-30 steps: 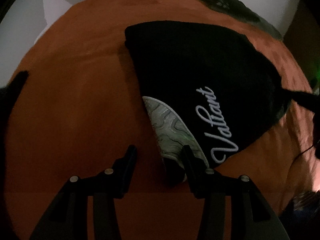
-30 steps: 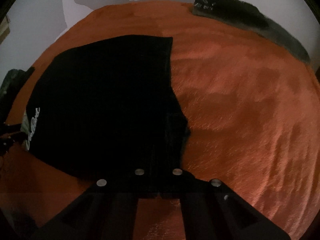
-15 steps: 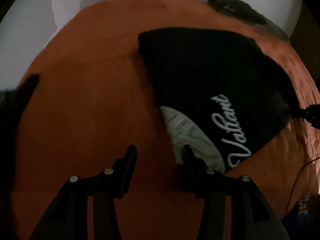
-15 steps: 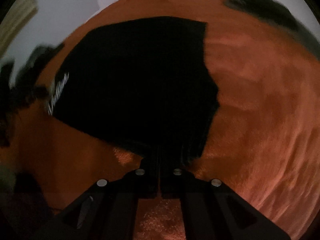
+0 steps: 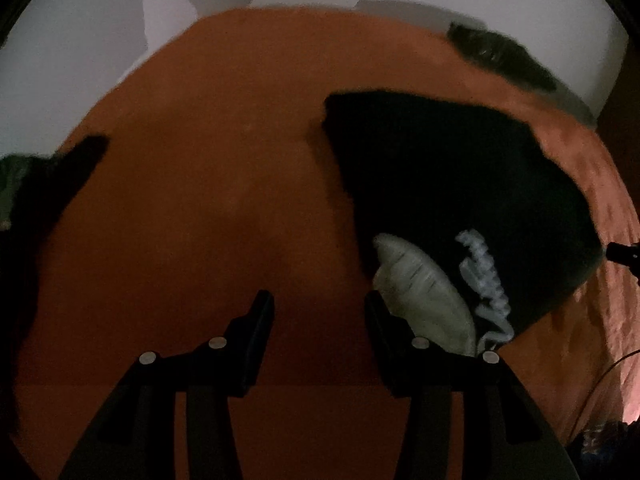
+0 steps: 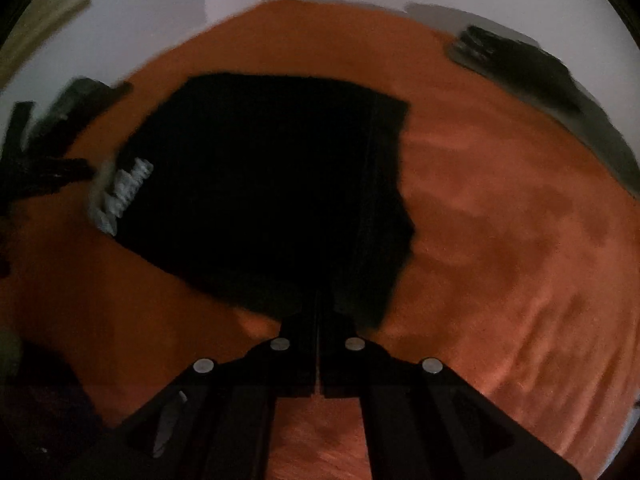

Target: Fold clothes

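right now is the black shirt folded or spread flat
Partly folded: the black shirt shows doubled layers along one edge, and the shut right gripper pinches its near edge.

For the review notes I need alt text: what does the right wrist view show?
The right gripper, jaws shut, pinches the near edge of a black garment spread on an orange blanket. White lettering marks the garment's left end, beside the left gripper; another dark garment lies far right.

An orange fleece blanket (image 5: 224, 184) fills both wrist views. A folded black garment (image 6: 260, 184) with white script lettering lies on it, centre-left in the right view. Another dark folded garment (image 6: 520, 64) lies at its upper-right edge, a dark heap (image 5: 52, 200) at the left.
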`<state>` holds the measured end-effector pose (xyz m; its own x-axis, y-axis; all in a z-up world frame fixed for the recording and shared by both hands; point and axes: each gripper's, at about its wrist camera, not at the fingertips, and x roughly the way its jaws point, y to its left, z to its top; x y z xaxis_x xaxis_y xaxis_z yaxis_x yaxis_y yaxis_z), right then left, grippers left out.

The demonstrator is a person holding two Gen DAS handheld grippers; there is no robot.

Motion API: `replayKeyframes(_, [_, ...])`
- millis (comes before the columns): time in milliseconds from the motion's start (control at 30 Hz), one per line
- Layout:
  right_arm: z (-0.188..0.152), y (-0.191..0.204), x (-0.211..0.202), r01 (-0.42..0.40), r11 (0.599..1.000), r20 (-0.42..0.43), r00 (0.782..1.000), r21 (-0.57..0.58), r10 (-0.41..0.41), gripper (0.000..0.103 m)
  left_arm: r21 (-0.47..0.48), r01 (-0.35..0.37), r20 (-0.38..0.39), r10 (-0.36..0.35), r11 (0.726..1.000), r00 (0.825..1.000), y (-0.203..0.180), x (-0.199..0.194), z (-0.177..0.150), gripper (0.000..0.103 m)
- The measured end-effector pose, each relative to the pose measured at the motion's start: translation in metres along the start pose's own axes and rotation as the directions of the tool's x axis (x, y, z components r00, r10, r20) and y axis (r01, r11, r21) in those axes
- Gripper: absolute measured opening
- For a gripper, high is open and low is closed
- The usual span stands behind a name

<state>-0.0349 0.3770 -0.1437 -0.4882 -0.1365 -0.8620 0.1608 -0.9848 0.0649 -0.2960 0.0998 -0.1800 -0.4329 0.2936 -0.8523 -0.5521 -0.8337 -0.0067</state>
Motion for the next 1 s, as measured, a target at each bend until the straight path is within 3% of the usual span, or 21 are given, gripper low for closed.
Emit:
replayKeyframes(133, [0.005,0.002,0.012,-0.046,0.997,-0.016,0.999,0.061,0.047,0.000,0.051,0.012,-0.019,-0.011,0.999,1.000,-0.022,0.015,0.019,0.049])
replayKeyframes(233, [0.002,0.000,0.028,-0.027,0.994,-0.073,0.997,0.108,0.035,0.000,0.039,0.001,-0.054,0.001,0.999,0.999,-0.026,0.035,0.019,0.049])
replayKeyframes(433, [-0.012,-0.039,0.043,-0.061,0.960,-0.110,0.989,0.273,0.095,0.000,0.013,0.040,-0.081,-0.039,0.999,0.996,-0.018,0.042,0.012,0.051])
replayKeyframes(533, [-0.015,-0.039,0.042,-0.058,0.965,-0.102,0.991,0.258,0.087,0.000,0.019,0.035,-0.085,-0.033,0.999,0.996,-0.016,0.053,0.020,0.051])
replayKeyframes(733, [-0.022,-0.039,0.033,-0.029,0.980,-0.086,0.995,0.195,0.047,0.000,0.029,0.032,-0.092,-0.029,0.999,0.995,-0.017,0.036,0.010,0.051])
replayKeyframes(1000, [-0.029,-0.056,0.026,-0.076,0.962,-0.043,0.995,0.264,0.090,0.000,0.018,0.023,-0.093,-0.021,1.000,0.995,-0.010,0.028,0.007,0.061])
